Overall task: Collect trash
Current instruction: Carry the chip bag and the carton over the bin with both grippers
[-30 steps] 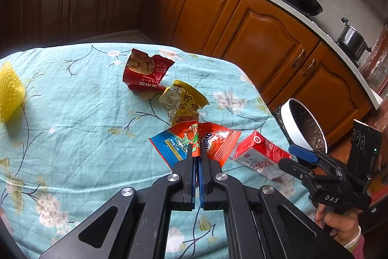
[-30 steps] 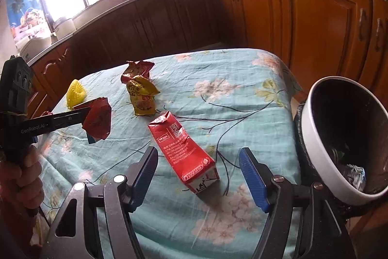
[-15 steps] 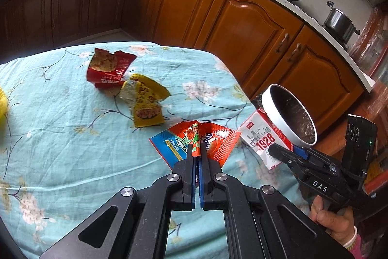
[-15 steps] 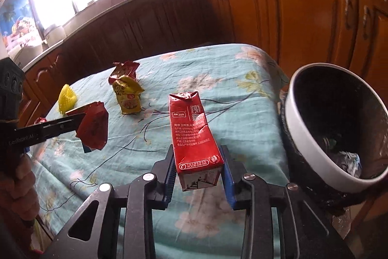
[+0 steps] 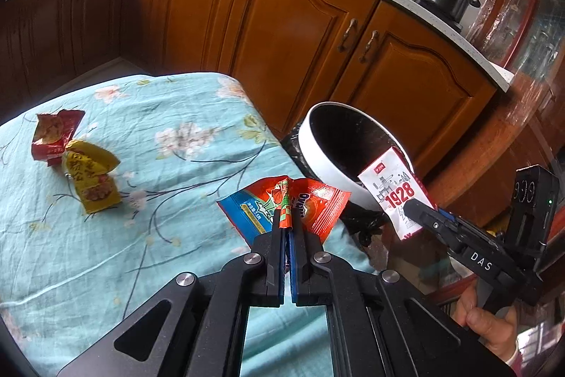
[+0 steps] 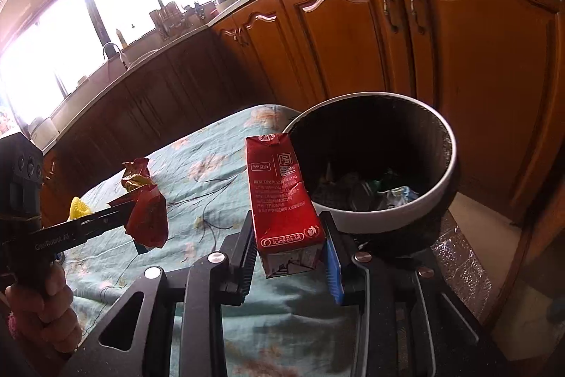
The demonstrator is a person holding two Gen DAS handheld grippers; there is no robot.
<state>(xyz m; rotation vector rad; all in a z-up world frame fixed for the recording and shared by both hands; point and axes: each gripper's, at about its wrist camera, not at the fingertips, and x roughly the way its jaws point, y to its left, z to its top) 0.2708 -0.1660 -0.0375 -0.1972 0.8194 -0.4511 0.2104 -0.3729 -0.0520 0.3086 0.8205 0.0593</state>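
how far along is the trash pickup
Done: some trash already lies in the bin. In hand: the right gripper grips the red carton near the bin; the left gripper pinches a red-blue wrapper. Left: a yellow packet and a red bag on the table.

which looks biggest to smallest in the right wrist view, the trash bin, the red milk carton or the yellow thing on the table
1. trash bin, by far the widest.
2. red milk carton, though it sits close to the camera in the right gripper, so it reads larger than it is.
3. yellow thing, small and far back.
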